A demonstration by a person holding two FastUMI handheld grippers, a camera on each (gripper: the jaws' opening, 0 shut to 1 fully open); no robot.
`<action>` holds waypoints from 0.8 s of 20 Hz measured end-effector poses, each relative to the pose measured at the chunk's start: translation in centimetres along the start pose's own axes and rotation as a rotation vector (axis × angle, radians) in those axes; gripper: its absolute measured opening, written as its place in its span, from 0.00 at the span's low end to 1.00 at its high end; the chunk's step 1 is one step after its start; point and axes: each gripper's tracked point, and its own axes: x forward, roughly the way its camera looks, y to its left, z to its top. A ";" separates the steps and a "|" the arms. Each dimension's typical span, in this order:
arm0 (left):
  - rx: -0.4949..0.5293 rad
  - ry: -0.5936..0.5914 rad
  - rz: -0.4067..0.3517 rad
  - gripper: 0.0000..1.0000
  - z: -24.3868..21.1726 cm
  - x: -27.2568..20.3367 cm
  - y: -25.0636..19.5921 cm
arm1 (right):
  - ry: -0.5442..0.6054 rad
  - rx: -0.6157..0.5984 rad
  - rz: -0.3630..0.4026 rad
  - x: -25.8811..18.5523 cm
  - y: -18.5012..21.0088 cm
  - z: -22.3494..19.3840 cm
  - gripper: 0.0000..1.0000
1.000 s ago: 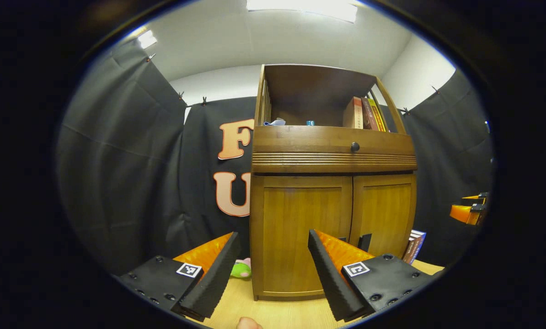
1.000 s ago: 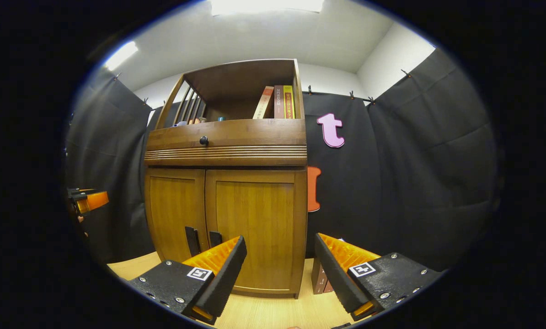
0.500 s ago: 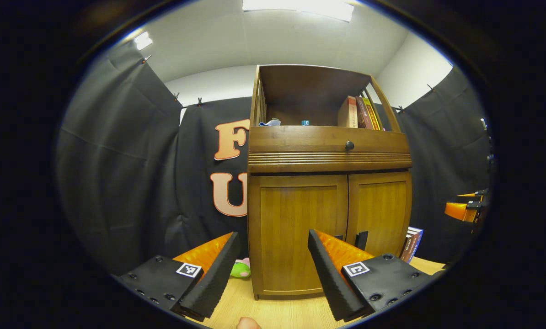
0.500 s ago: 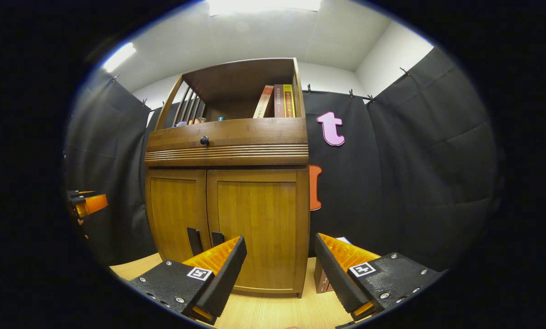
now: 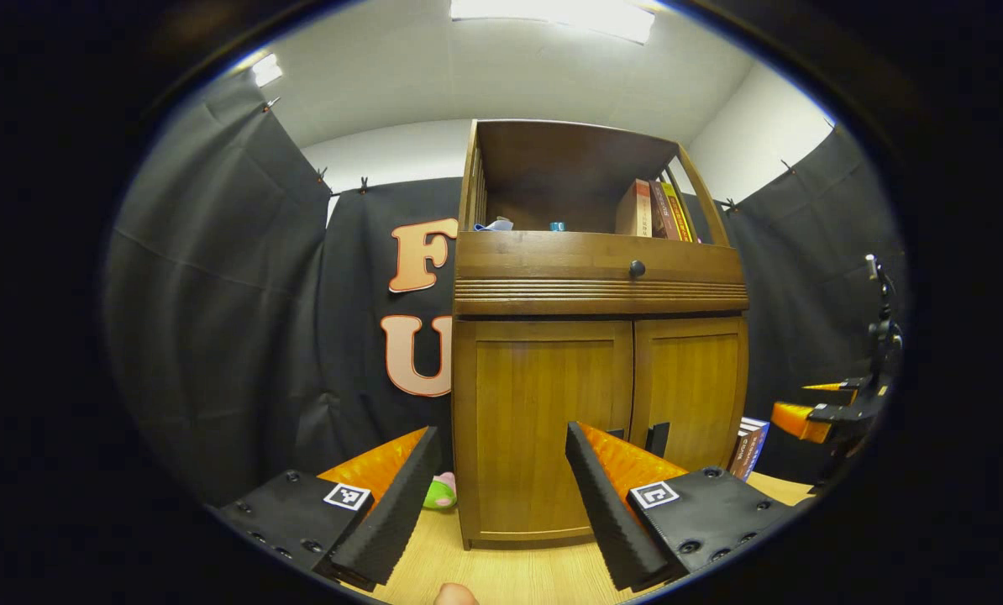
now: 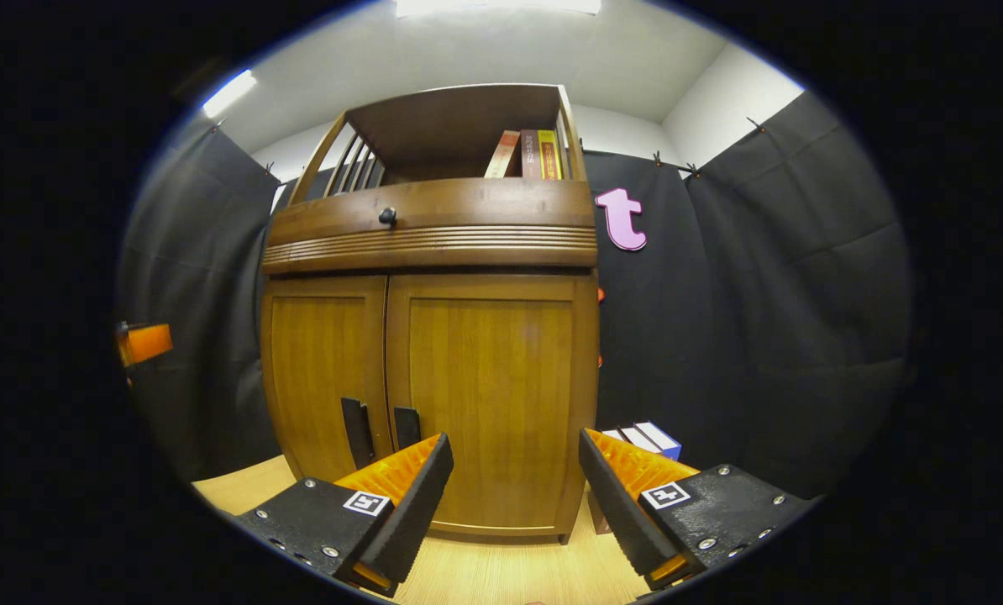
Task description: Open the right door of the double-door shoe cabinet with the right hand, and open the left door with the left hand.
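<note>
1. Nearest to me in the left gripper view, my left gripper (image 5: 497, 487) with its black-and-orange fingers is spread wide, holding nothing, above the pale wooden floor (image 5: 510, 576).
2. In the right gripper view, my right gripper (image 6: 514, 491) has its fingers equally wide apart, also empty.
3. Just beyond both stands the brown wooden double-door shoe cabinet (image 6: 434, 336), with both doors shut.
4. The right door (image 6: 489, 395) fills the gap between my right fingers; its dark vertical handle (image 6: 406, 427) sits near the centre seam, just above my left-hand fingertip in that view.
5. The left door (image 5: 543, 428) lies between my left fingers; its handle is partly hidden behind my right-hand finger, and the right door's handle (image 5: 657, 439) shows beside it.
6. Off to the right of the left gripper view, my right gripper (image 5: 812, 416) hovers well apart from the cabinet.
7. A small green-and-pink soft toy (image 5: 440, 491) lies on the floor at the cabinet's left side, and a few books (image 6: 644, 437) lean at its right side.
8. Higher up, a drawer with a round dark knob (image 6: 387, 216) spans the front.
9. Farthest, upright books (image 6: 531, 155) stand on the open top shelf.
</note>
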 end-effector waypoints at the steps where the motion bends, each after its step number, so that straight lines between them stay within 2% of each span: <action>1: 0.008 -0.002 0.009 0.95 0.0 -0.2 0.5 | 0.012 0.007 0.012 0.7 0.9 -0.8 0.93; 4: 0.013 -0.007 0.014 0.95 -0.1 -0.9 1.2 | 0.037 0.046 0.060 2.7 4.3 -2.4 0.93; 8: 0.004 -0.006 0.029 0.96 -0.5 -1.8 2.7 | 0.053 0.010 0.088 5.5 7.6 -4.6 0.94; 13: 0.013 -0.001 0.061 0.96 -0.9 -2.0 4.2 | 0.051 0.003 0.055 9.8 9.4 -6.7 0.94; 14: 0.014 0.001 0.060 0.96 -1.1 -2.1 4.3 | 0.050 0.007 0.049 10.5 9.7 -7.1 1.00; 15: 0.014 0.002 0.060 0.96 -1.1 -2.2 4.5 | 0.055 0.007 0.039 11.4 9.8 -7.6 0.93; 16: 0.014 0.003 0.062 0.96 -1.2 -2.1 4.6 | 0.064 0.008 0.038 11.9 9.8 -8.0 0.93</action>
